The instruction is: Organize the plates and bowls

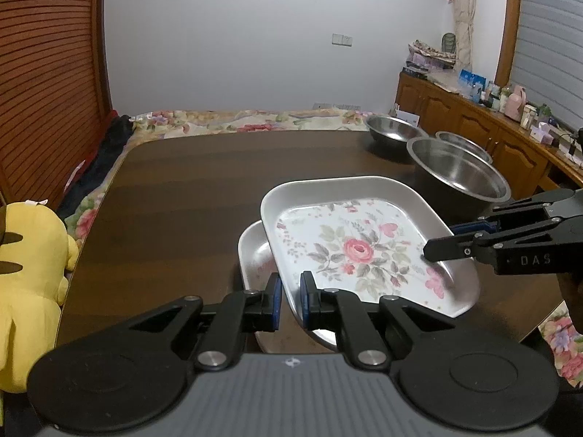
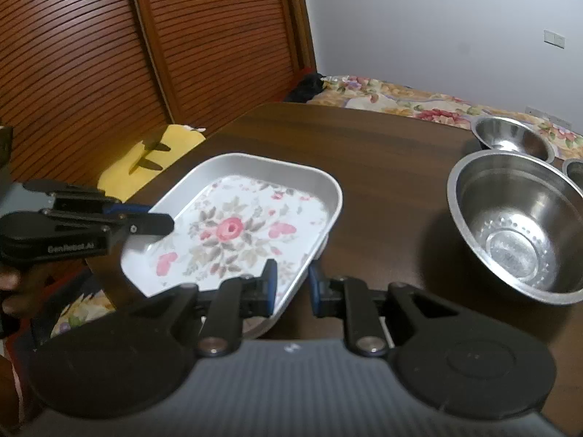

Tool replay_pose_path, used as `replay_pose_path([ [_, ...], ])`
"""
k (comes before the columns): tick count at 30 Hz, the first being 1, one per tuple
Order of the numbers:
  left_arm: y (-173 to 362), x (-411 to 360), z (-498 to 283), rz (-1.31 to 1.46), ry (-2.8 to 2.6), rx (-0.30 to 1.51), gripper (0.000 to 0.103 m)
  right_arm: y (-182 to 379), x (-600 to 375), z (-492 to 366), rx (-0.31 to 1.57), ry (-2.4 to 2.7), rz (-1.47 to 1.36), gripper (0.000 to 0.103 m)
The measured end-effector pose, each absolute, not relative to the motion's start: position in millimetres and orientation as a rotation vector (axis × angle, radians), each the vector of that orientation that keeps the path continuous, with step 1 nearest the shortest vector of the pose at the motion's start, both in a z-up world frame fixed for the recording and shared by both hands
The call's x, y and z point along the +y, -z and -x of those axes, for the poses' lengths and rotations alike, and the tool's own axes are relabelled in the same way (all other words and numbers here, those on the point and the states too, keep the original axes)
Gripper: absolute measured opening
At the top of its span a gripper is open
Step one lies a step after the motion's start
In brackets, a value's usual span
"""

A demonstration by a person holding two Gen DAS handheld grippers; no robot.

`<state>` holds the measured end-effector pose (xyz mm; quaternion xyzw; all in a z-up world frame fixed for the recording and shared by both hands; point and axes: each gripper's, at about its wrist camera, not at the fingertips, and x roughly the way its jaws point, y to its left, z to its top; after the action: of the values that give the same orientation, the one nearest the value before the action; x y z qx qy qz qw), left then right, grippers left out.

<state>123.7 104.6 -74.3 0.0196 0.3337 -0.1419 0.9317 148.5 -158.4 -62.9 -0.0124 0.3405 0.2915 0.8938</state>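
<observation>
A rectangular metal plate with a rose print [image 1: 349, 247] [image 2: 233, 229] hangs tilted just above a second plate of the same kind [image 1: 255, 255] that lies on the dark wooden table [image 1: 182, 200]. My left gripper [image 1: 290, 300] [image 2: 149, 216] is shut on the printed plate's near rim. My right gripper [image 2: 292, 287] [image 1: 442, 238] is shut on the opposite rim. To the right stand a large steel bowl [image 1: 459, 174] [image 2: 517, 225], a smaller steel bowl [image 1: 393, 131] [image 2: 510, 138] and a third bowl [image 1: 462, 144] [image 2: 575, 169], partly hidden behind the large one.
A yellow plush toy [image 1: 32, 273] [image 2: 153, 156] sits at the table's left edge. A bed with a floral cover [image 1: 237, 120] lies beyond the far edge. A wooden sideboard [image 1: 473, 116] with clutter runs along the right wall. A person's hand [image 2: 14, 291] grips the left tool.
</observation>
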Motion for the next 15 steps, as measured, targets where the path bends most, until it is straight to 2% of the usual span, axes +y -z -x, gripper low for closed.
replay_pose_path([
  [15,82.9,102.1,-123.9,-0.039,0.258,0.694,0.012,74.2,-149.9,-144.5,0.657,-0.578,0.028,0.02],
])
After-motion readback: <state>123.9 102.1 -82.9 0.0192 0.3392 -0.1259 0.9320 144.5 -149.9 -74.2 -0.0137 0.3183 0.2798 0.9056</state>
